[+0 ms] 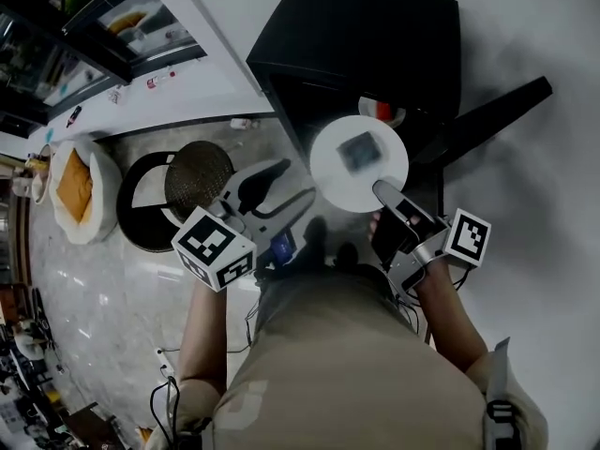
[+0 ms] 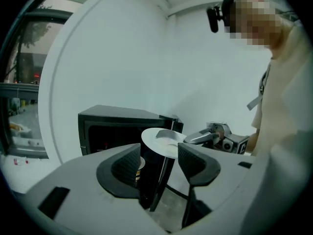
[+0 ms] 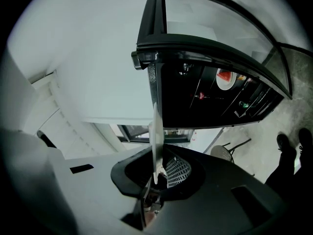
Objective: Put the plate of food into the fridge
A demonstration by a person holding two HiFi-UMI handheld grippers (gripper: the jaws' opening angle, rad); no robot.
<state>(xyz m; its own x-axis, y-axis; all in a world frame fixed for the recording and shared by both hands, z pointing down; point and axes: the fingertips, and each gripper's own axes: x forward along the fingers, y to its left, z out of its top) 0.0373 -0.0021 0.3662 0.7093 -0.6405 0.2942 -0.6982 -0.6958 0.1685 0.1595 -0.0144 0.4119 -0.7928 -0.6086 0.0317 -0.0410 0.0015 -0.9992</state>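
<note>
A white plate (image 1: pixel 359 162) with a small portion of food in its middle hangs in front of the open black fridge (image 1: pixel 366 26). My right gripper (image 1: pixel 389 195) is shut on the plate's near rim. In the right gripper view the plate (image 3: pixel 156 131) stands edge-on between the jaws of the right gripper (image 3: pixel 157 175). My left gripper (image 1: pixel 292 184) is open and holds nothing, just left of the plate. From the left gripper (image 2: pixel 159 163) I see the plate (image 2: pixel 164 141) and the fridge (image 2: pixel 117 124) beyond the jaws.
The fridge door (image 1: pixel 497 111) stands swung open to the right. A red and white dish (image 3: pixel 225 79) sits on a shelf inside. A round mesh stool (image 1: pixel 197 176) and a cushion (image 1: pixel 80 190) stand on the floor to the left.
</note>
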